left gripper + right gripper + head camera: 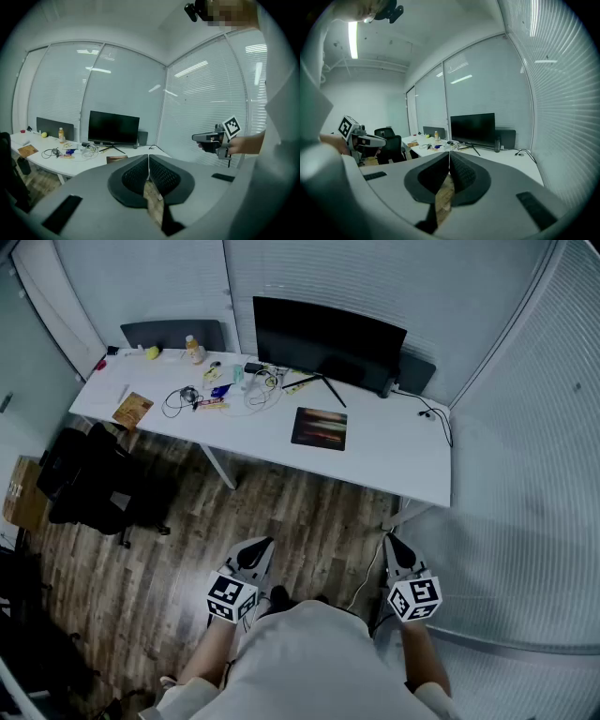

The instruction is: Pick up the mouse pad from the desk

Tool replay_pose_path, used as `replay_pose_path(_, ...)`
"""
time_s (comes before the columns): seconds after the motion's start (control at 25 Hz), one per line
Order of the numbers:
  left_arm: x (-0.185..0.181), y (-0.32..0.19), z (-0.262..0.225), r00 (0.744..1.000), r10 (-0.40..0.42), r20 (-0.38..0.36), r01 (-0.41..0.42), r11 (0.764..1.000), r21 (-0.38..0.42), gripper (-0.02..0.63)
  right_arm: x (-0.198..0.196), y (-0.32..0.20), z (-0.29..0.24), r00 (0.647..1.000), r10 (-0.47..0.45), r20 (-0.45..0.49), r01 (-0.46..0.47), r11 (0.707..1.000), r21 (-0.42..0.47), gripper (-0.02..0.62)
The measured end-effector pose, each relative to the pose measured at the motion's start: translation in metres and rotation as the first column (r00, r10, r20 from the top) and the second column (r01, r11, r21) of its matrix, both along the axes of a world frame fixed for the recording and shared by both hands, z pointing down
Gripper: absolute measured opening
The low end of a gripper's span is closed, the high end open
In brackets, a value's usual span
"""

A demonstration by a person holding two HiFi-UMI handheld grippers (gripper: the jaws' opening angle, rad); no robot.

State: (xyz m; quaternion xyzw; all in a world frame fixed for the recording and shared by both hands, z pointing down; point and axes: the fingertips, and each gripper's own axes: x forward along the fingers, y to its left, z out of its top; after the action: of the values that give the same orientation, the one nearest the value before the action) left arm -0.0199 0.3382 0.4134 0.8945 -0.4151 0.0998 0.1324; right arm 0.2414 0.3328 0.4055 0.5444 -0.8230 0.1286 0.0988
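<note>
1. Clutter (220, 390) (loose cables, small items, a bottle (194, 350)) fills the left half of the surface (403, 470). I judge the step in hand to be the approach, and I would route it clear of this part.
2. Left tool (264, 546): held low over the wooden floor (309, 512), well apart from the surface. Its own view shows the jaws meeting tip to tip with nothing between them, so I would open them before reaching in.
3. Mouse pad (320, 427): a dark rectangle with a reddish streaked print. It lies flat on the surface right of centre, just in front of the monitor (328, 338), and nothing rests on it. It looks thin and limp; a pinch from above would likely slip. I would slide one jaw under its near edge, or draw it to overhang the front of the surface, then close.
4. Right tool (390, 540): also over the floor, level with the left one and equally far from the pad; its jaws are pressed together and empty. It sits slightly nearer the pad's side, so I would lead with it.
5. A cable (436, 418) trails on the far right of the surface, apart from the pad and no obstacle to a frontal reach.
</note>
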Motion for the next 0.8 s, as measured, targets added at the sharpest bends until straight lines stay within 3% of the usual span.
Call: replay_pose_path(0.8, -0.028, 0.002, 0.009, 1.000, 0.028, -0.009, -0.028, 1.000, -0.015, 0.020, -0.030, 0.004, 0.003, 1.000, 0.025, 0.011, -0.025, 1.000, -0.017, 0.028)
